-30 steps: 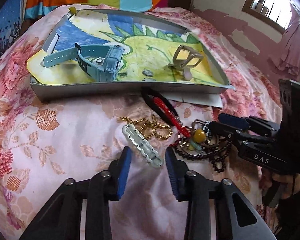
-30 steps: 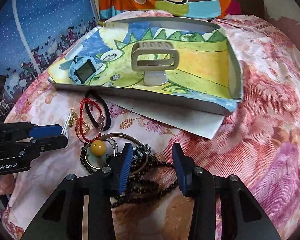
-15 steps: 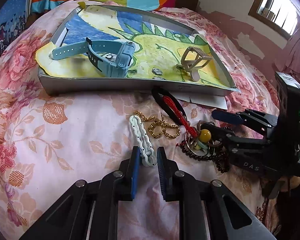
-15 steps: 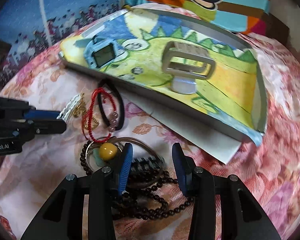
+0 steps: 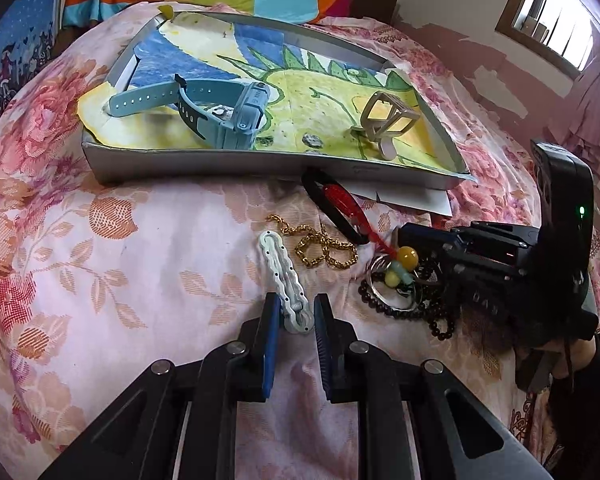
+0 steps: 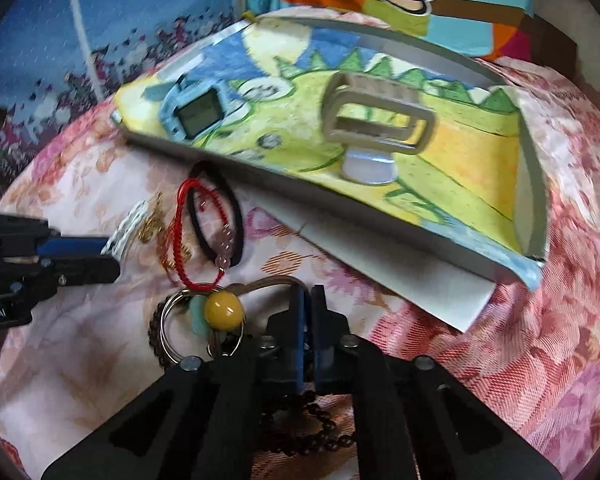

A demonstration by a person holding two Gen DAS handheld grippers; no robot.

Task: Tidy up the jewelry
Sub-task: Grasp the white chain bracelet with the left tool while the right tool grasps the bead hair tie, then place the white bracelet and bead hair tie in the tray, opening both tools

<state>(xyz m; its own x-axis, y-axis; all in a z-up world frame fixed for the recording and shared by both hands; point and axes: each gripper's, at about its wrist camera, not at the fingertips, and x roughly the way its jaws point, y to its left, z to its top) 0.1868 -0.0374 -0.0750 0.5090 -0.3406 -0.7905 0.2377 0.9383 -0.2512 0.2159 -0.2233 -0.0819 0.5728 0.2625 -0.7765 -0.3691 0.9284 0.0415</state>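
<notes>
Currently, the left gripper (image 5: 296, 322) sits low over the floral bedspread (image 5: 112, 280), its blue pads bracketing the near end of the white hair clip (image 5: 283, 276); the pads touch or nearly touch the clip's sides, and a firm pinch cannot be confirmed. The clip lies flat on the bedspread, pointing far-left. Just right of it lies the gold chain (image 5: 320, 246), then the black hair tie (image 5: 332, 208) with the red cord bracelet (image 5: 350, 210) across it.

The right gripper (image 6: 309, 312) has its fingers pressed almost together on a thin brown band (image 6: 268, 283) in the jewelry heap; what else lies between the pads is hidden. Left of it lie a yellow bead (image 6: 223, 309) on metal rings (image 6: 168, 328), with dark bead strands (image 6: 320, 432) beneath.

On the far side, the shallow tray (image 5: 220, 164) holds a blue watch (image 5: 220, 114) at left and a beige claw clip (image 5: 388, 118) at right.
</notes>
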